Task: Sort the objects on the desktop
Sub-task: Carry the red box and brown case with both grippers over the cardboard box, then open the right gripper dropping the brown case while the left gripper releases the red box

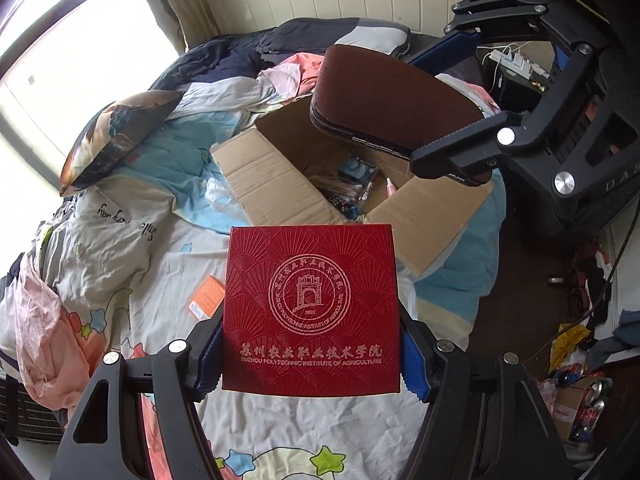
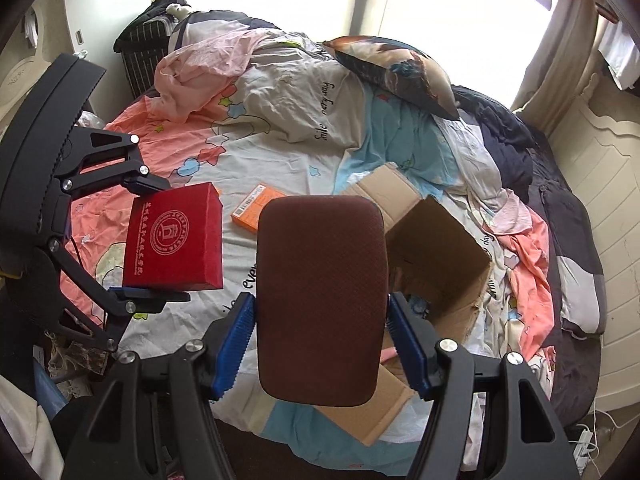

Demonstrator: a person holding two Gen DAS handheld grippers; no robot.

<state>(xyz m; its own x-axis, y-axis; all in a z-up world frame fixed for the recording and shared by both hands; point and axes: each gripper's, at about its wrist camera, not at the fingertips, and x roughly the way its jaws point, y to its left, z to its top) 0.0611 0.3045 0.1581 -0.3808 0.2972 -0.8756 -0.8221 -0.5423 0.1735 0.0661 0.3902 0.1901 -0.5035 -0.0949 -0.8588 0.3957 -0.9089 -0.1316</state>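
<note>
Left wrist view: left claw [image 1: 311,354] clamped on a square red embossed gift box [image 1: 312,312] bearing a pale circular crest and two lines of lettering; blue ribbed pads [image 1: 412,360] press both of its side edges. Box held above the bed [image 1: 300,432], near the open brown cardboard carton [image 1: 280,184], which lies on the rumpled cartoon-print quilt [image 1: 120,248] and holds assorted small items. Flat orange rectangular packet [image 1: 208,296] on the quilt, just left of the red box.

Right wrist view: right claw [image 2: 322,316] gripping a dark maroon rounded-rectangle fabric case [image 2: 322,292] by its long sides, raised beside and partly over the carton's opening. Printed cushion [image 2: 396,68] rests at the quilt's far side.
</note>
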